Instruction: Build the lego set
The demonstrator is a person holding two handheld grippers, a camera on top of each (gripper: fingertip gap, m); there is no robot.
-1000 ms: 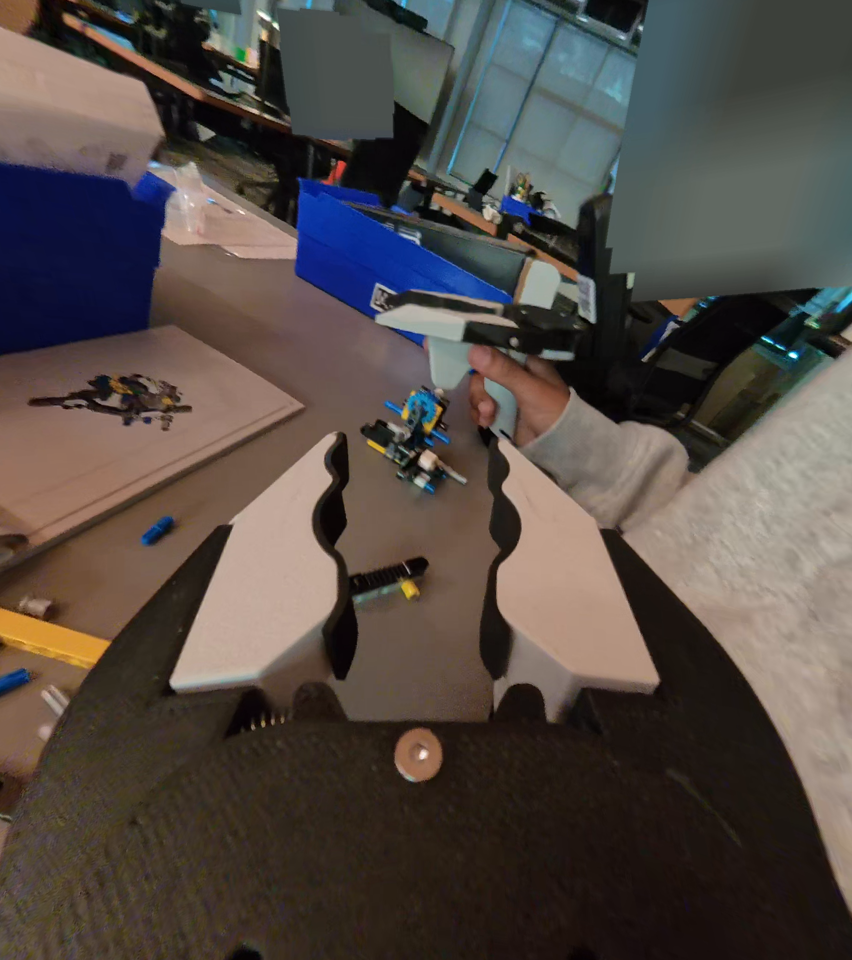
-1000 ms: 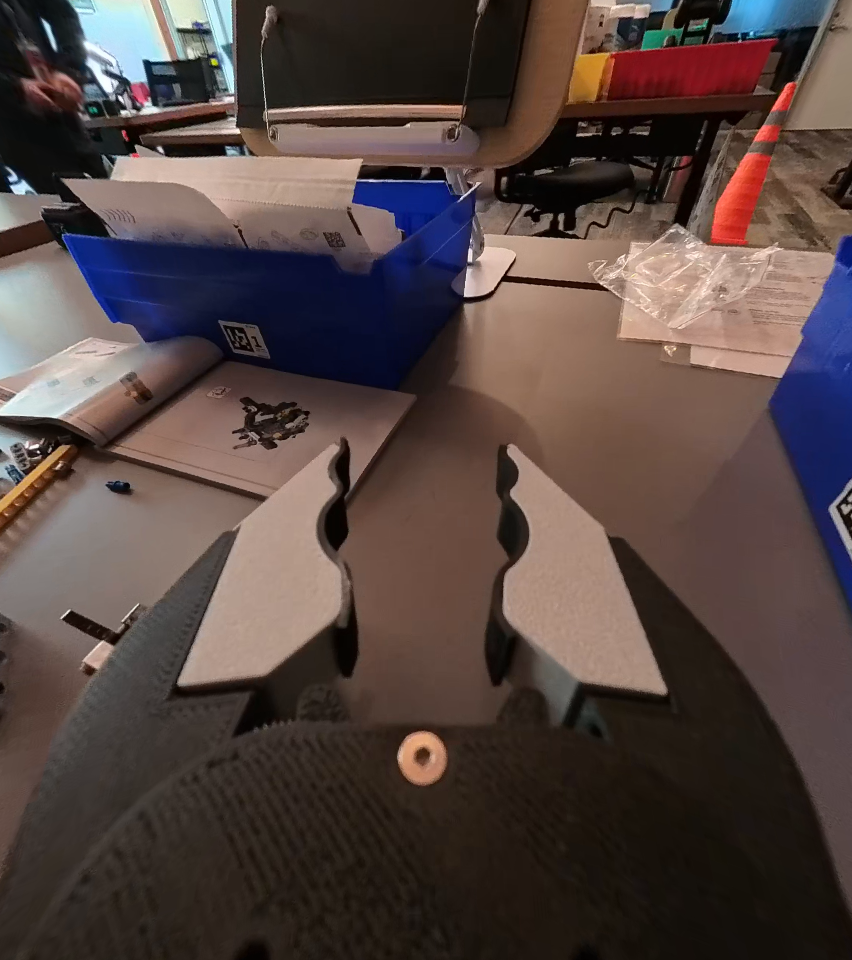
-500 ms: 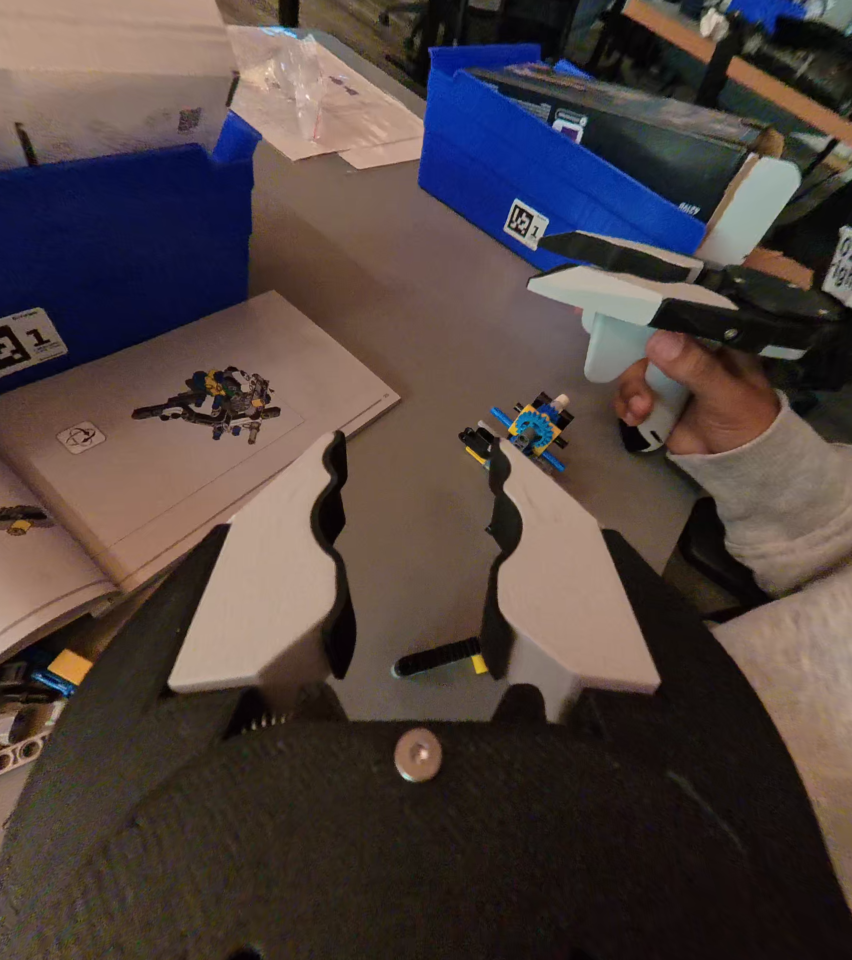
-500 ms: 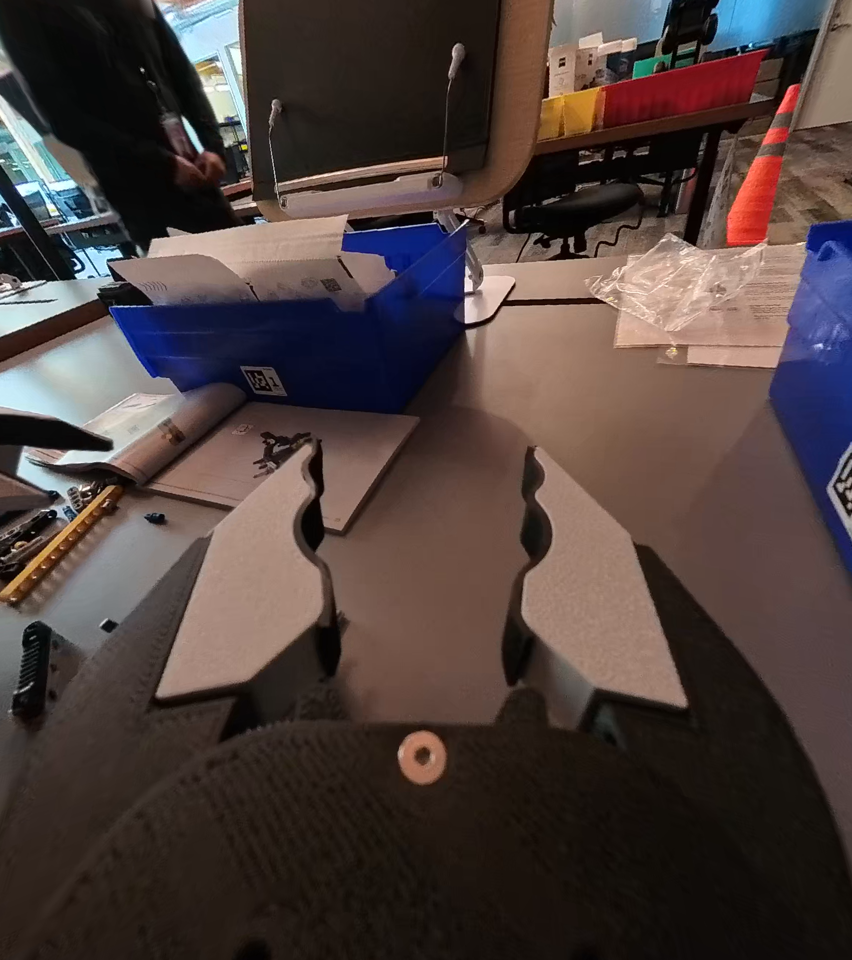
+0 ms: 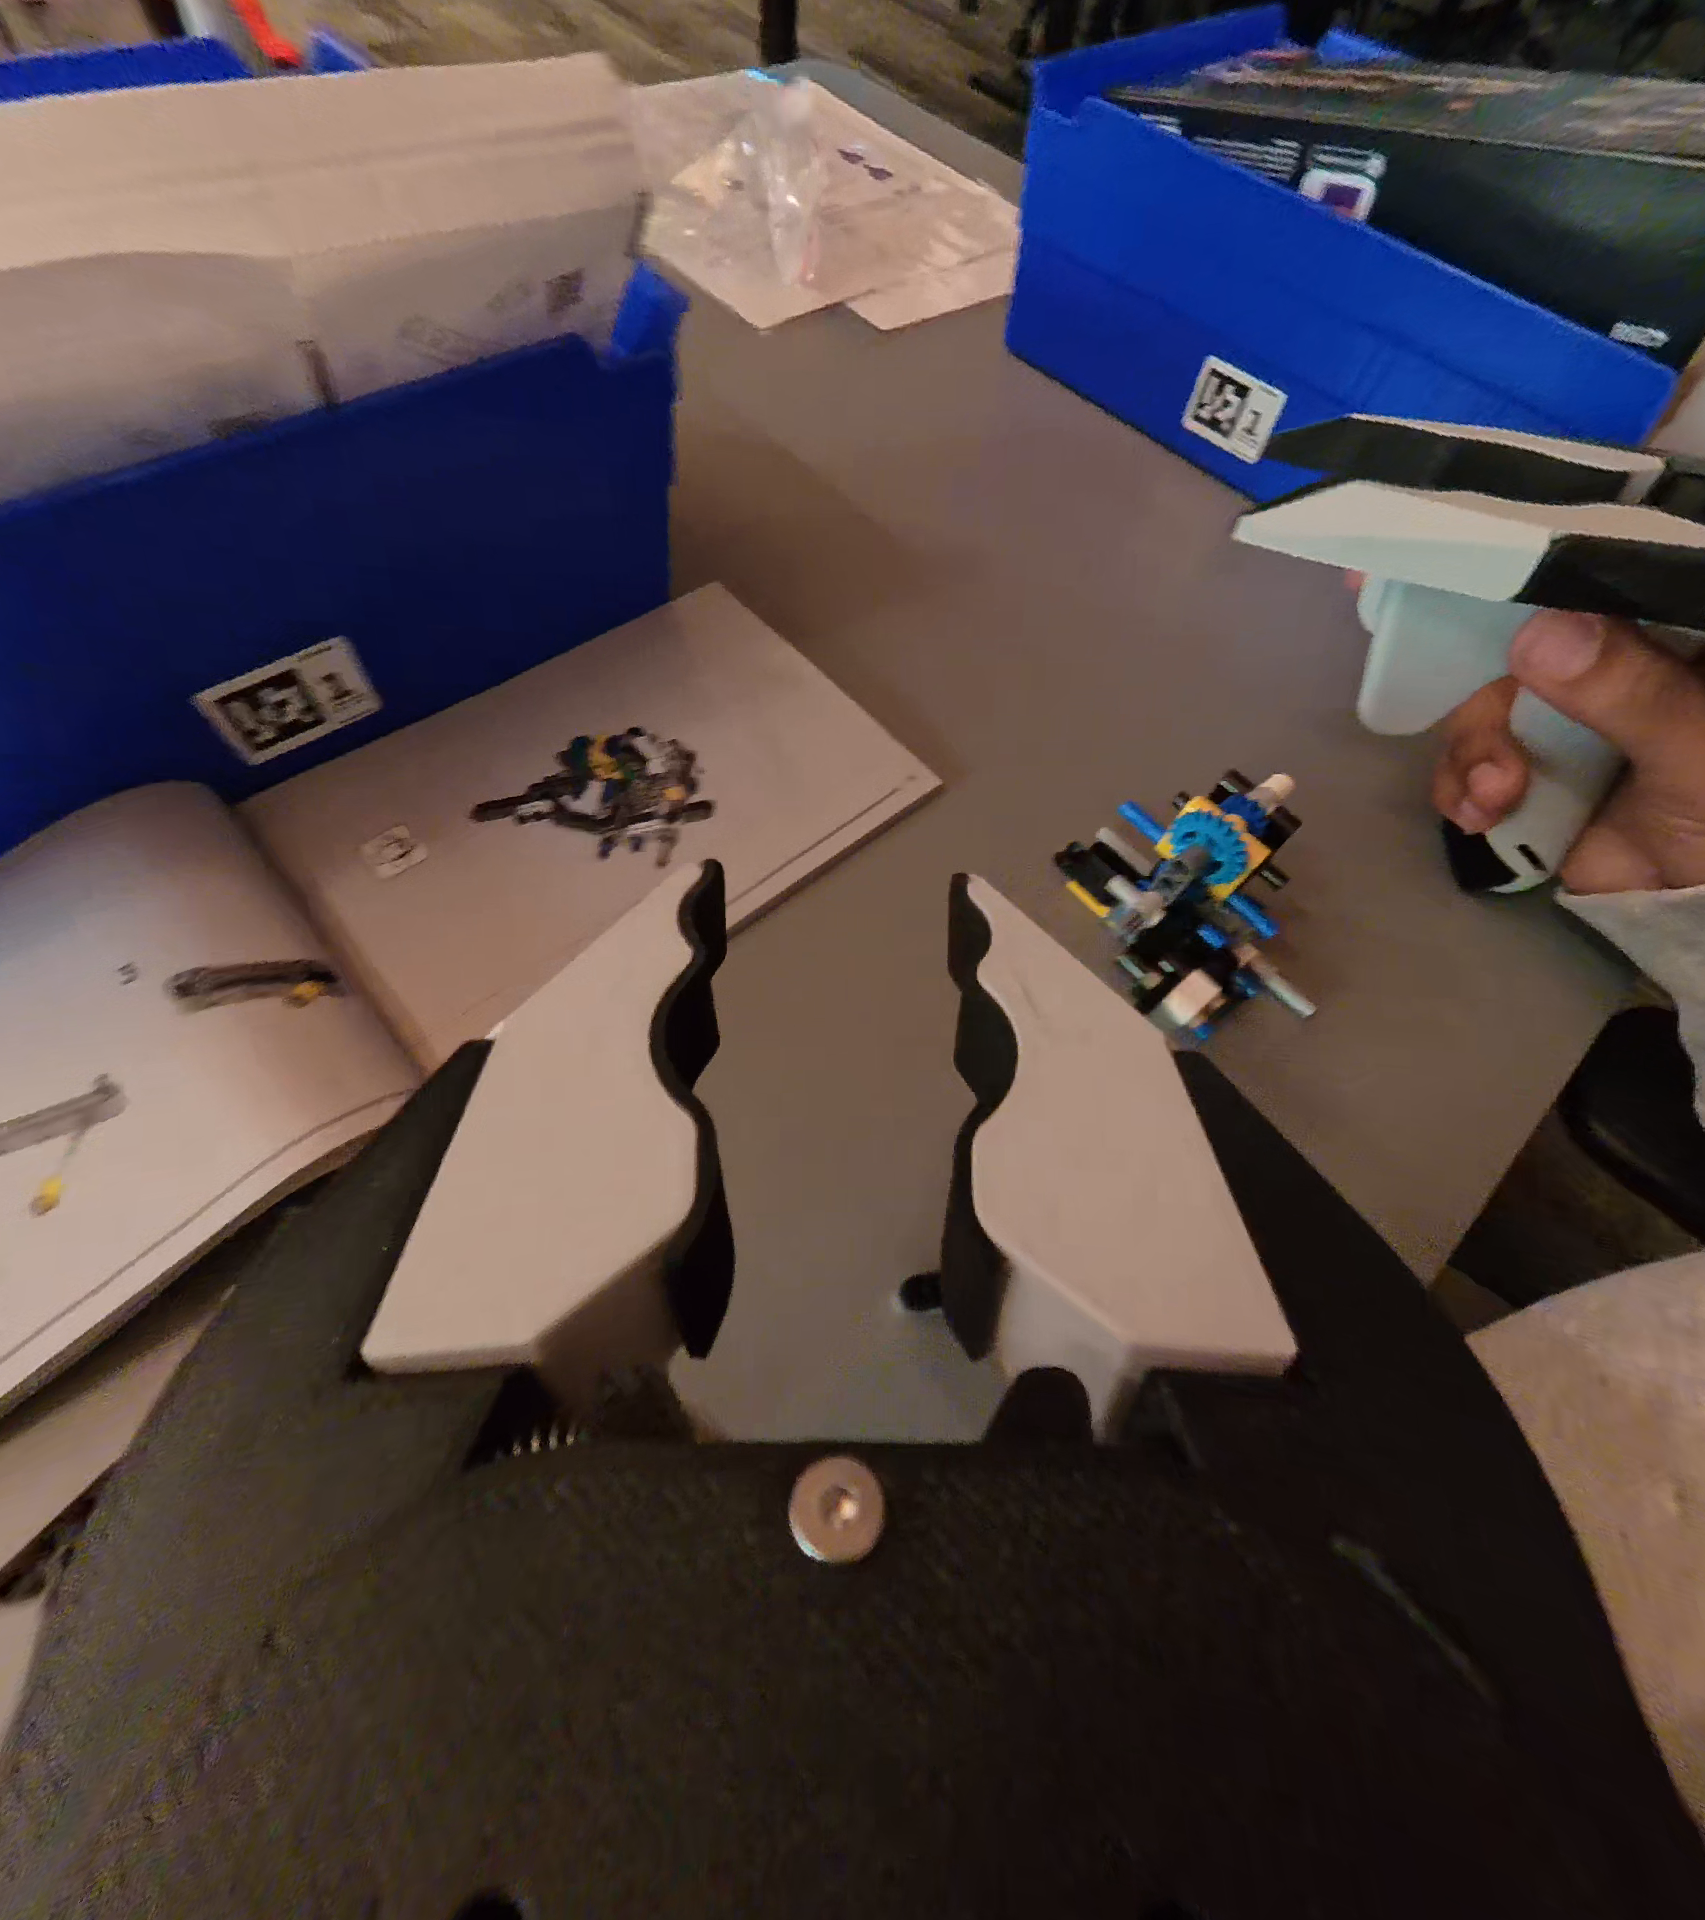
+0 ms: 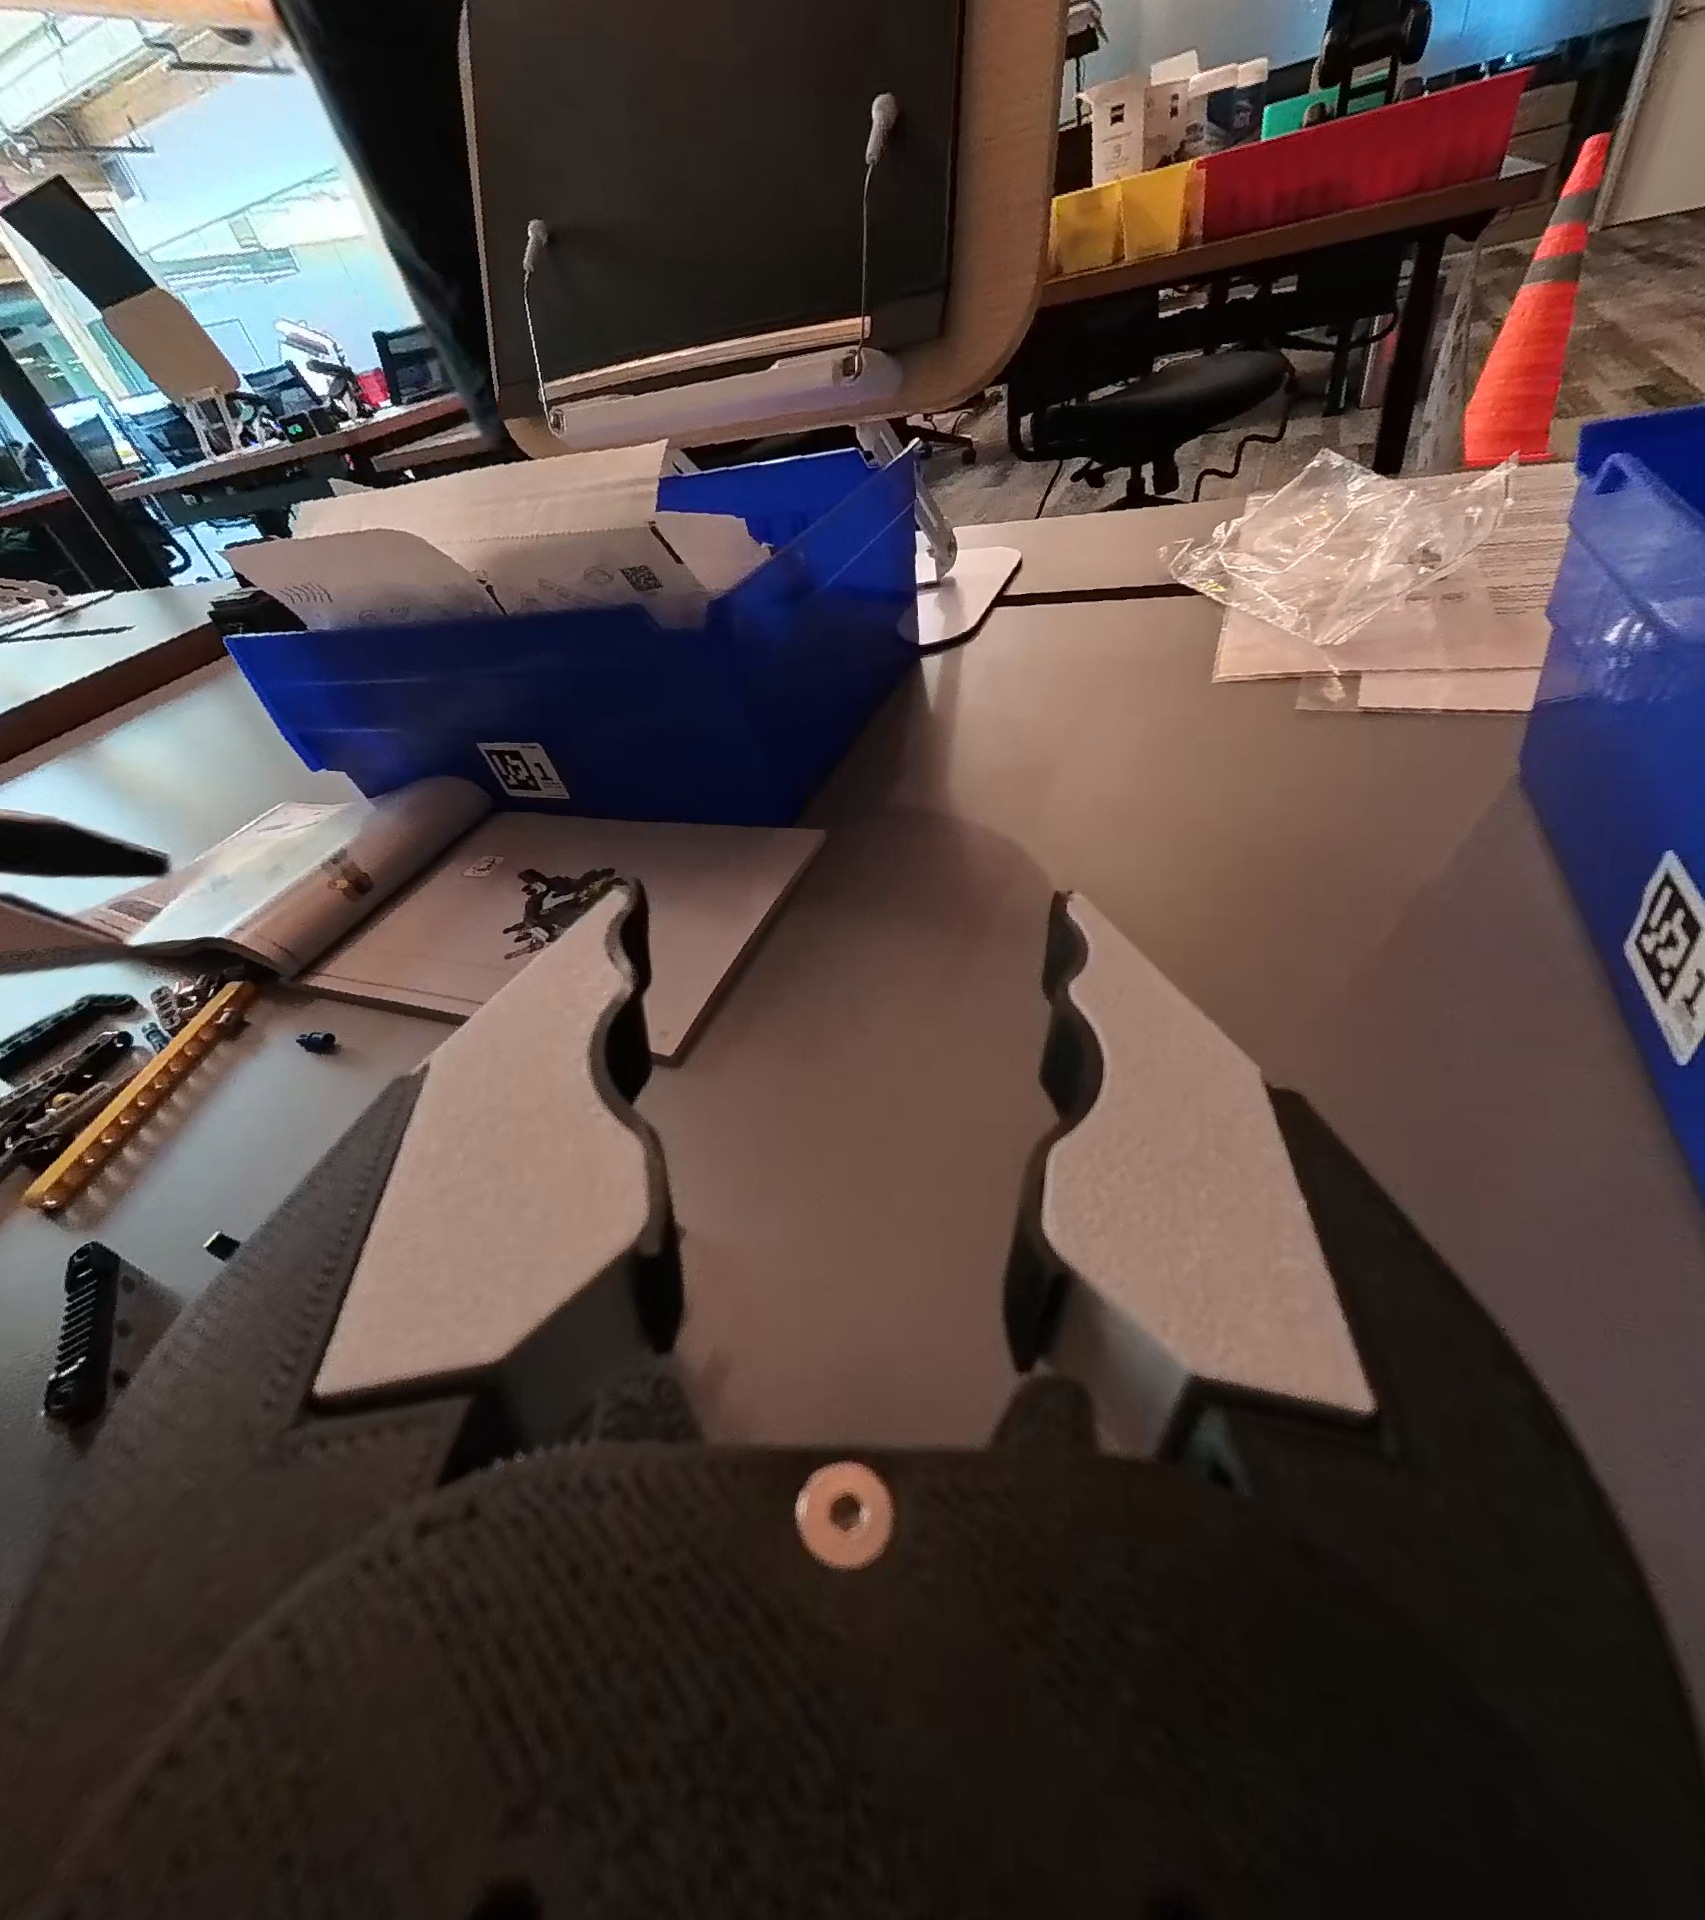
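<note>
The half-built lego model (image 5: 1186, 904) is found right of centre in the left wrist view, standing alone on the grey counter (image 5: 983, 582), with a blue gear on its top and blue axles sticking out at the sides. It is probably set apart so that both tools can come to it freely.

Left of it, the instruction booklet (image 5: 474, 935) lies open and flat, likely so that the pictured step can be compared with the model. In the right wrist view the loose parts are seen at the left edge of the frame: a yellow beam (image 6: 141, 1107), black beams (image 6: 48, 1039) and a black toothed piece (image 6: 84, 1330) (spread out, so that one can be chosen).

The left hand-held gripper (image 5: 835, 894) is held above the counter with its jaws spread and nothing between them. The right hand-held gripper (image 6: 846, 914) is also spread and empty, and no part is carried by either.

Two blue bins are placed behind: one (image 5: 308, 582) with papers at the upper left, another (image 5: 1295, 312) at the upper right of the left wrist view.
</note>
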